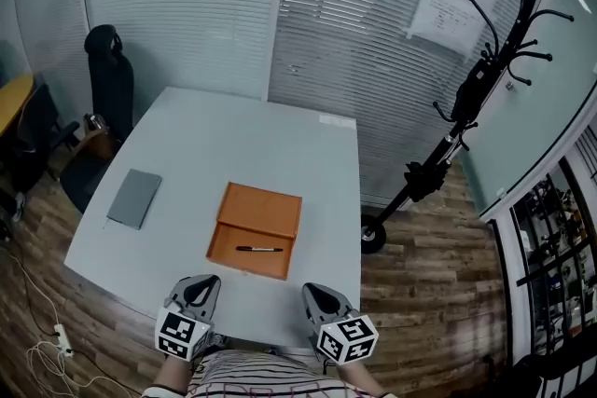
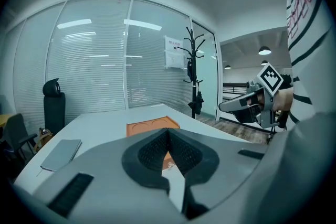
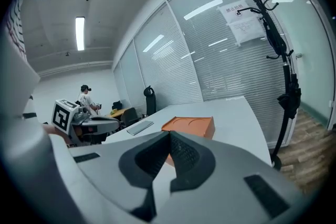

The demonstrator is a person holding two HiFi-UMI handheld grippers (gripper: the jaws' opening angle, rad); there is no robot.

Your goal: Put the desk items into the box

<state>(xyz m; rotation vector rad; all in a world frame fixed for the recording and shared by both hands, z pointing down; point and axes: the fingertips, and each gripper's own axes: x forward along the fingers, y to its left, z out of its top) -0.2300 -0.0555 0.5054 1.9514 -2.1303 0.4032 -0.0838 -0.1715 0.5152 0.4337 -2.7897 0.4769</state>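
An orange box [image 1: 229, 246] lies open in the middle of the white table [image 1: 224, 144], lid folded back, with a black pen [image 1: 259, 249] in its tray. A grey notebook [image 1: 134, 198] lies flat to its left. My left gripper [image 1: 207, 281] and right gripper [image 1: 312, 290] hover side by side at the table's near edge, short of the box, both shut with nothing held. The left gripper view has the box [image 2: 152, 126], the notebook [image 2: 61, 153] and the right gripper [image 2: 252, 103] past its shut tips [image 2: 168, 131]. Beyond the tips [image 3: 169, 135] in the right gripper view lie the box [image 3: 191, 125] and the notebook [image 3: 137, 127].
A black coat rack [image 1: 466, 98] stands right of the table on the wood floor. A black office chair [image 1: 110, 79] is at the far left corner. Glass walls with blinds close the back. Cables [image 1: 47, 340] lie on the floor at left. A person [image 3: 86, 97] stands far off.
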